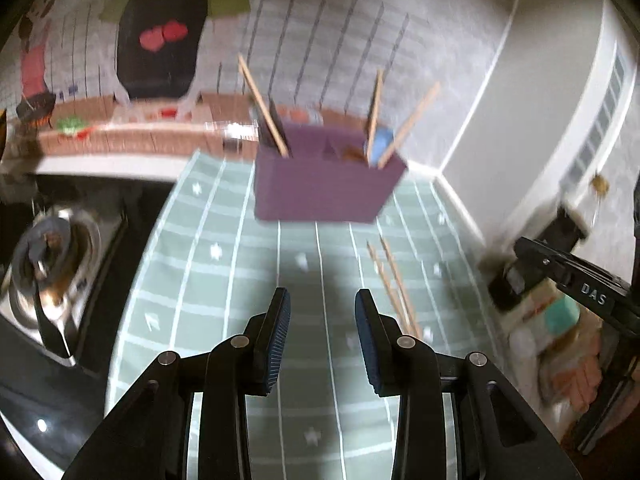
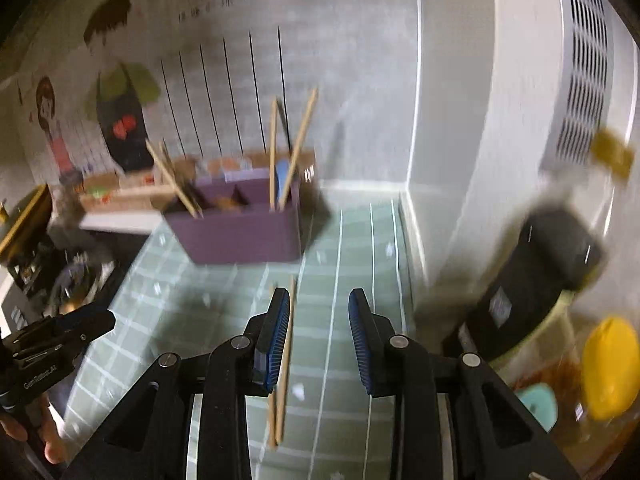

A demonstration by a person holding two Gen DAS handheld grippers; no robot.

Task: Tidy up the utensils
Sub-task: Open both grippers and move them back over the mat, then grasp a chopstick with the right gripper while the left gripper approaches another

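Your counter wears a pale green cloth (image 1: 224,264) with a white grid and stars, set in a corner of grey-white walls (image 1: 432,60); a cartoon kitchen mural (image 1: 160,40) covers the back wall; a dark stove (image 1: 56,264) with a steel pan sits left. Purple organizer box (image 1: 320,188) stands at the back, chopsticks leaning in it; loose chopsticks (image 2: 285,360) lie on the cloth near you. Your left gripper (image 1: 322,300) is spread, nothing between; your right gripper (image 2: 319,300) likewise, its left pad just beside the loose pair.
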